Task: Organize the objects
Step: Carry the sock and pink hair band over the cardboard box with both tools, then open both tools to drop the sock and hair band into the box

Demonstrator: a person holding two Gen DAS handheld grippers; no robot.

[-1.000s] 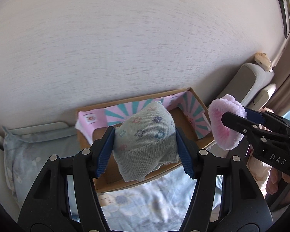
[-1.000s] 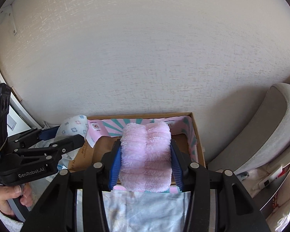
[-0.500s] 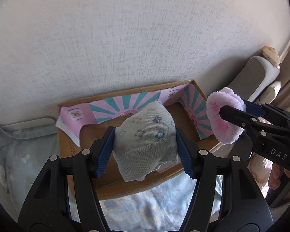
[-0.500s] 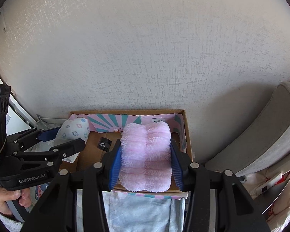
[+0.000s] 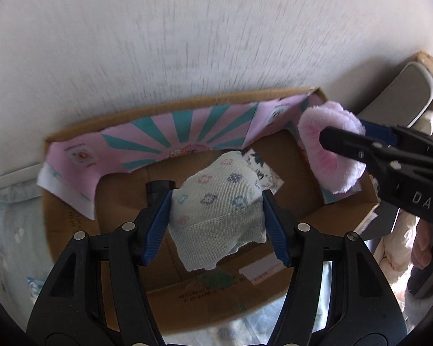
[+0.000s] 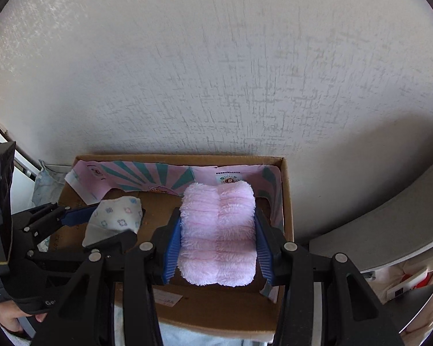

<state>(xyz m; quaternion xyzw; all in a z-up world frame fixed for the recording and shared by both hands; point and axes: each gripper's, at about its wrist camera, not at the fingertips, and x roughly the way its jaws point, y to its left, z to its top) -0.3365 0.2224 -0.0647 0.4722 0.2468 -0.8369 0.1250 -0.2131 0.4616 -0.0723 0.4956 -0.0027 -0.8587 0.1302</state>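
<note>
Above the open cardboard box (image 5: 170, 285), the left gripper (image 5: 216, 210) is clamping a rolled knit sock (image 5: 216, 204), pale green with small flower marks, between its two blue pads (image 5: 157, 227). The sock is hanging over the middle of the box floor, clear of it. Beside it, the right gripper (image 6: 218, 235) is clamping a fluffy pink sock (image 6: 218, 230) between its own blue pads (image 6: 172, 245); in the left wrist view this pink bundle (image 5: 330, 150) is sitting over the right end of the box, near the right wall.

A pink printed liner (image 5: 170, 132) with teal rays is lining the far wall of the box and folding round both ends. On the box floor, a small black cylinder (image 5: 158, 189) is lying just behind the left gripper's left pad, and a printed card (image 5: 262, 173) is showing behind the knit sock. The box is standing against a textured white wall (image 6: 216, 72) and is resting on light blue patterned bedding (image 5: 11, 230). A grey cushion (image 6: 389, 225) is lying to the right of the box. Part of the person's right hand (image 5: 425, 248) is showing on the right gripper's handle.
</note>
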